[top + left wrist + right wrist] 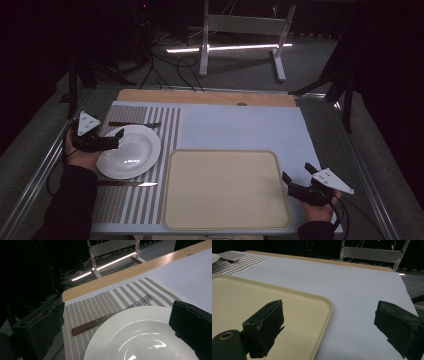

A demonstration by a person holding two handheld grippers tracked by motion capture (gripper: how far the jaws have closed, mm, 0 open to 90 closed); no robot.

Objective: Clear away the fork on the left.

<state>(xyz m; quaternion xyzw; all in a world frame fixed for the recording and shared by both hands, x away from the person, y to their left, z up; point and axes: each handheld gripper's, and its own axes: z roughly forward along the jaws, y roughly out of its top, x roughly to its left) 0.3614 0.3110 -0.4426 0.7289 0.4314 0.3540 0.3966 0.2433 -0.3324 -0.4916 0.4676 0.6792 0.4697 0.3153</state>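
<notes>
Plate [129, 151], white, on the striped mat [134, 200] at table left; I see a fork [135, 124] beyond it and a knife [127, 184] on its near side. Tray [226, 190], beige, bare, mid-table on the white sheet [240, 127]. My left gripper [116, 140] sits at the plate's left rim, jaws spread, one over the plate. My right gripper [296, 181] lies by the tray's right edge, jaws spread wide, one above the tray corner, holding nothing.
</notes>
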